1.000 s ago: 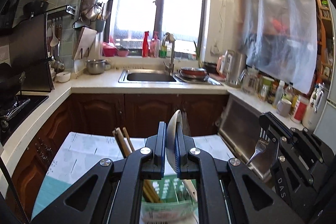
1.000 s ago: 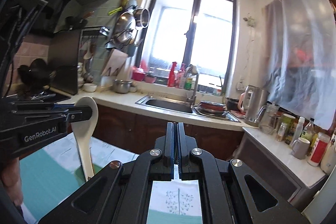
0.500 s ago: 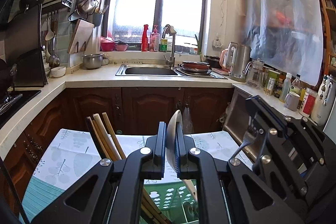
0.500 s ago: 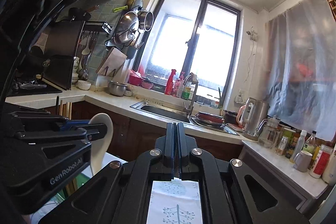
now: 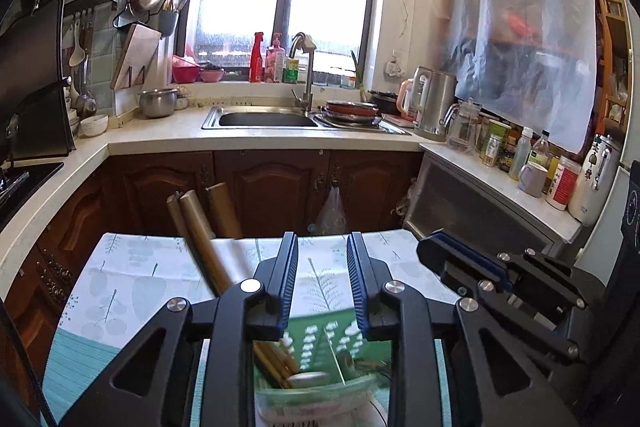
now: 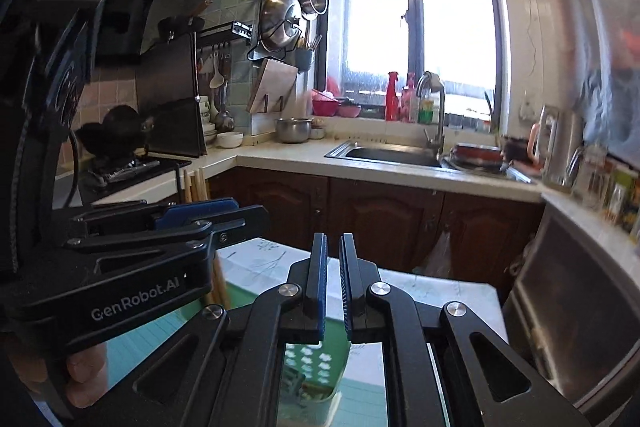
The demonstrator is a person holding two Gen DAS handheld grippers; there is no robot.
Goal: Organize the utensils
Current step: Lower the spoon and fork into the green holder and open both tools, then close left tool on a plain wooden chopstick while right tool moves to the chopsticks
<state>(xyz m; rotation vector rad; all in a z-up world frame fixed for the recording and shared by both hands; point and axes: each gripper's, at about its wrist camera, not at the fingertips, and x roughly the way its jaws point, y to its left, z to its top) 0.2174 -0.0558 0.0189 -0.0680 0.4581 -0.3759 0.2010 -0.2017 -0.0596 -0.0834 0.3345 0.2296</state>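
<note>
I am hovering my left gripper (image 5: 322, 283) over the green holder (image 5: 320, 387); its jaws have just been opening and nothing is sitting between them. The chopsticks (image 5: 200, 231) are standing inside, with a spoon and a fork apparently beside them (the fingers hide most of it). My right gripper (image 6: 333, 287) is showing a narrow, empty gap. I am seeing no utensil left on the tablecloth (image 5: 120, 279).

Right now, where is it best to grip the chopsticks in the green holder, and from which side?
Probably near the upper ends of the chopsticks, from above. They lean up and left out of the holder, so only the tops stand clear; lower parts sit inside, behind the left gripper.
</note>
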